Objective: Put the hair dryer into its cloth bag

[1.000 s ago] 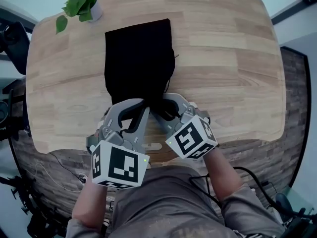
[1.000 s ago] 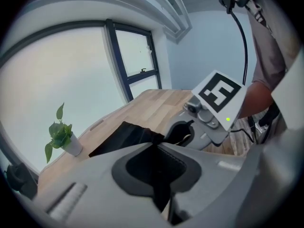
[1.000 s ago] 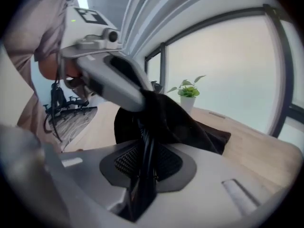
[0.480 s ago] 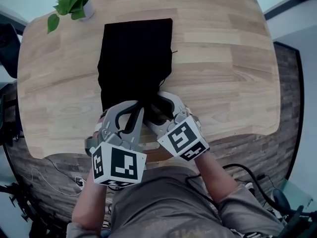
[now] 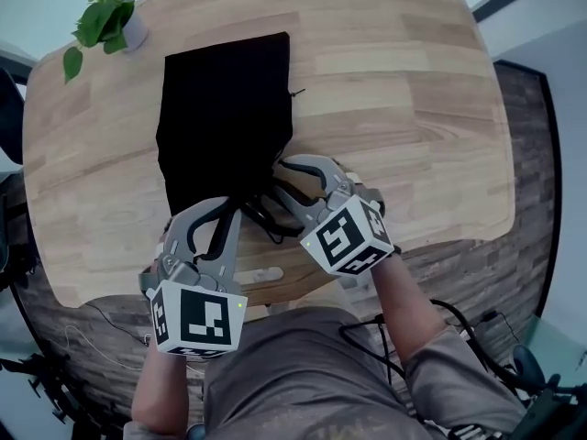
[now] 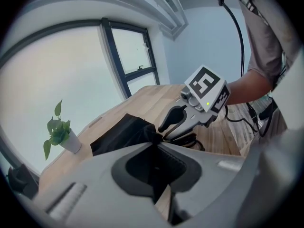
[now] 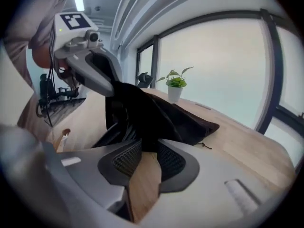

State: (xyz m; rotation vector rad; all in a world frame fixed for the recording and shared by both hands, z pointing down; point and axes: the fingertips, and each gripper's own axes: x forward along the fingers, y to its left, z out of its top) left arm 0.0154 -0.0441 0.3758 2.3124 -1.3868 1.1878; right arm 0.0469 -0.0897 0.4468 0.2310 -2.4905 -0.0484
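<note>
The black cloth bag (image 5: 225,108) lies flat on the wooden table (image 5: 413,108), its mouth toward me. My left gripper (image 5: 213,207) is shut on the mouth's near left edge, with black cloth pinched between its pads (image 6: 155,144). My right gripper (image 5: 278,174) has just been closing and is shut on the mouth's right edge; cloth shows between its tips (image 7: 148,145). The bag (image 7: 166,113) rises from the table between the two grippers. A black cord (image 5: 266,216) loops out of the mouth. The hair dryer's body is hidden.
A small potted plant (image 5: 105,21) stands at the table's far left corner. The table's near edge (image 5: 275,278) runs just under both grippers, with cables on the floor beyond it. The person's arms and lap fill the bottom of the head view.
My right gripper opened wide, shifted a little along the bag's mouth and closed on the cloth again. The left gripper kept its hold.
</note>
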